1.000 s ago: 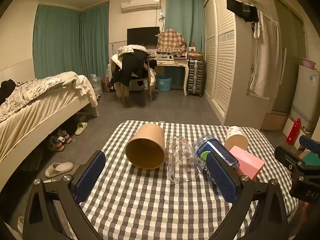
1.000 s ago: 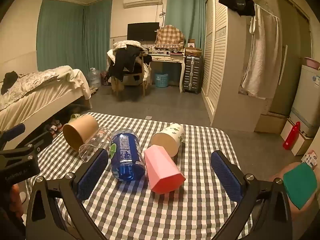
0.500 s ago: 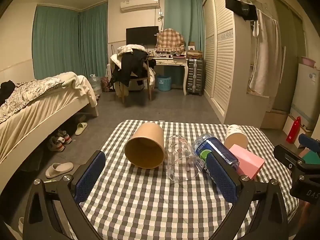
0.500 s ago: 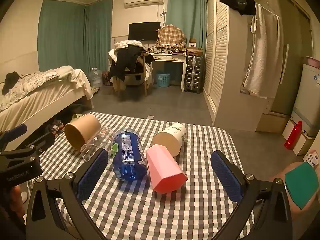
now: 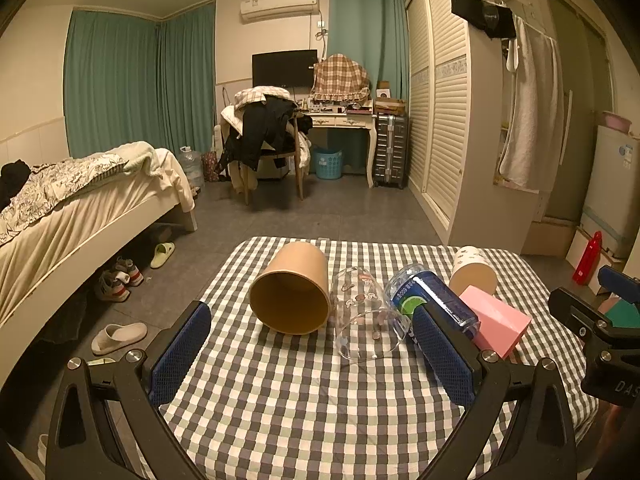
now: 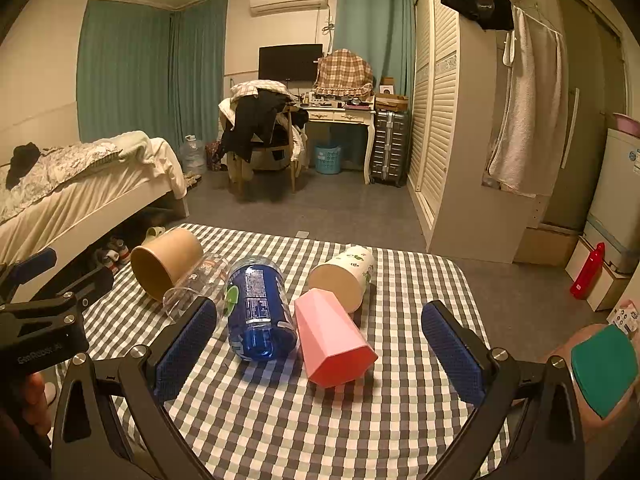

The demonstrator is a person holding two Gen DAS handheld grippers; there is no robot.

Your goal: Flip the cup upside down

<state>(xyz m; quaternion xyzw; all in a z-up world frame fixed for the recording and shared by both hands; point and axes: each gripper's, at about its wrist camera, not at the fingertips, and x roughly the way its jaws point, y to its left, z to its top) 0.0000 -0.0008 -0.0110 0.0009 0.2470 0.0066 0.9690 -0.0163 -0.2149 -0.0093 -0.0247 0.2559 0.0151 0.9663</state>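
Several cups lie on their sides in a row on the checked table [image 5: 304, 400]: a brown paper cup [image 5: 292, 288] [image 6: 166, 262], a clear glass cup [image 5: 366, 320] [image 6: 198, 284], a blue cup [image 5: 430, 298] [image 6: 258, 308], a pink cup [image 5: 494, 320] [image 6: 334, 340] and a white patterned paper cup [image 5: 472, 272] [image 6: 344, 276]. My left gripper [image 5: 312, 352] is open and empty, short of the brown and clear cups. My right gripper [image 6: 320, 356] is open and empty, with the pink cup between its fingers' line of sight.
A bed [image 5: 80, 208] stands to the left with shoes [image 5: 120, 280] under it. A wardrobe [image 5: 460, 120] and a red bottle [image 5: 586, 258] are at the right. A chair and desk [image 5: 280, 140] stand at the back. The table's near part [image 6: 320, 420] holds nothing.
Both grippers have drifted very slightly; the cups have not moved and both grippers stay open.
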